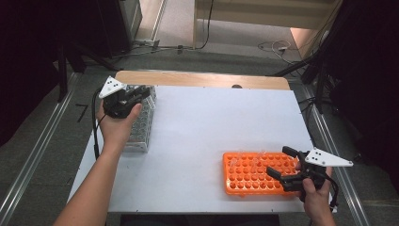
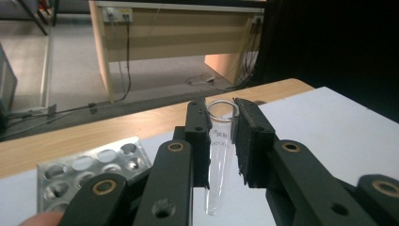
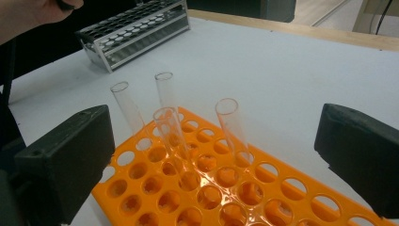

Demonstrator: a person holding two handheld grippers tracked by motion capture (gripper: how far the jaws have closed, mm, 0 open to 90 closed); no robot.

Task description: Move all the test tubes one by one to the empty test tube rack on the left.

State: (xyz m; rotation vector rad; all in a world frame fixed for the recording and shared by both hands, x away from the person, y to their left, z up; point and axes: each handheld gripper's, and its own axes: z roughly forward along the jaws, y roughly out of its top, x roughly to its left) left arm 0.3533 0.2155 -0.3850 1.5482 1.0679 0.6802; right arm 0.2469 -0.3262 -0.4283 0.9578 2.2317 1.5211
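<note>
My left gripper (image 2: 220, 120) is shut on a clear glass test tube (image 2: 219, 160), gripped just below its rim and hanging upright between the pads. In the high view this gripper (image 1: 141, 93) is held above the far end of the metal tube rack (image 1: 141, 127) at the table's left. My right gripper (image 1: 281, 162) stands open at the right end of the orange tube rack (image 1: 247, 174). In the right gripper view its jaws (image 3: 214, 155) are spread wide with nothing between them. Several clear tubes (image 3: 230, 127) stand in the orange rack (image 3: 141, 188).
A white sheet (image 1: 207, 122) covers the table, with a wooden strip (image 1: 202, 79) along its far edge. The metal rack (image 3: 136, 30) also lies far off in the right gripper view. Cables and a desk are on the floor beyond.
</note>
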